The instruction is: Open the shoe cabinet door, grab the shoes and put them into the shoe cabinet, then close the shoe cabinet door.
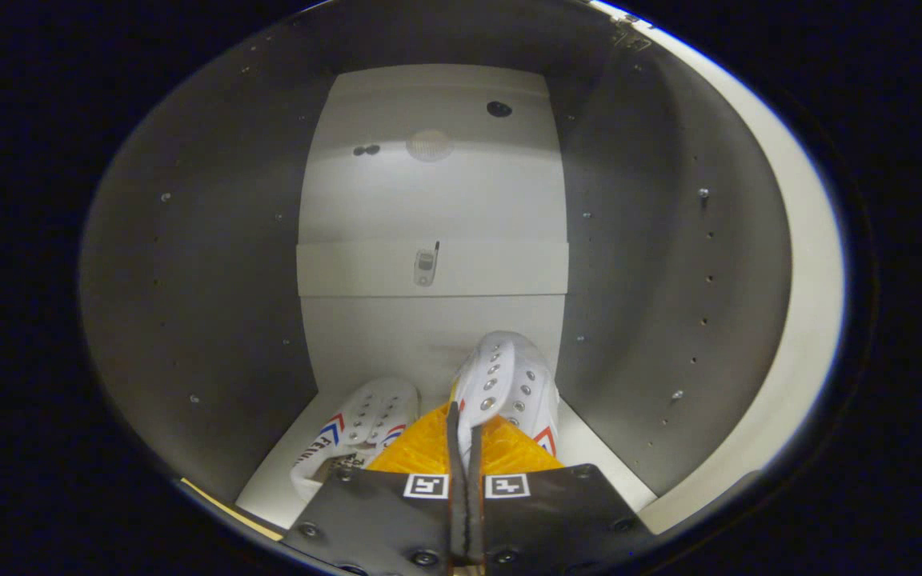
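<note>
inside the pale shoe cabinet (429,200), the hand-held gripper (465,432) is seen clamped on the eyelet edge of a white lace-up canvas shoe (509,384); a second matching shoe (365,420) lies beside it on the cabinet floor.

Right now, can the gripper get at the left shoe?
Probably not yet: the gripper is shut on the right shoe. The left shoe lies beside it, unblocked, once released.
</note>
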The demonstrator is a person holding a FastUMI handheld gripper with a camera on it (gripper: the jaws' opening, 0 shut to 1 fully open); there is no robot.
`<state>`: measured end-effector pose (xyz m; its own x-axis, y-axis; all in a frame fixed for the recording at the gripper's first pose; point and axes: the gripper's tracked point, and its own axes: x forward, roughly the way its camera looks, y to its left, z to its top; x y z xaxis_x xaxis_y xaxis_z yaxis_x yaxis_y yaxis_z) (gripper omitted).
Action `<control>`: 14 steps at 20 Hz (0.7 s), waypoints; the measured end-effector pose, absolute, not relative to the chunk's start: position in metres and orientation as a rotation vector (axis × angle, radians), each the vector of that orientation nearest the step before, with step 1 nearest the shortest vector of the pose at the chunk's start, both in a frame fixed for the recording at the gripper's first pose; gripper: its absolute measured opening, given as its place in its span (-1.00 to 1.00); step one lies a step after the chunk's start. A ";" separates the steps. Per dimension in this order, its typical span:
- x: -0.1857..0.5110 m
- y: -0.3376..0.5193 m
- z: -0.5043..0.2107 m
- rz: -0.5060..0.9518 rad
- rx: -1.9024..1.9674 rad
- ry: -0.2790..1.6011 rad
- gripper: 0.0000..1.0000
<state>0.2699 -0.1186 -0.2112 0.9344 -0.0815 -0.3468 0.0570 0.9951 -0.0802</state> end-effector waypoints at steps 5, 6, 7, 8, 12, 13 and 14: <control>0.287 -0.125 -0.234 -0.053 -0.051 0.419 -0.95; 0.289 -0.126 -0.240 -0.047 -0.051 0.433 -0.95; 0.291 -0.127 -0.244 -0.041 -0.052 0.445 -0.95; 0.293 -0.126 -0.249 -0.036 -0.054 0.456 -0.95; 0.298 -0.125 -0.262 -0.027 -0.053 0.484 -0.95; 0.299 -0.125 -0.264 -0.026 -0.051 0.490 -0.95; 0.300 -0.126 -0.267 -0.026 -0.049 0.496 -0.94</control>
<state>0.2997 -0.1257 -0.2669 0.8791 -0.0364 -0.4752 0.0126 0.9985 -0.0533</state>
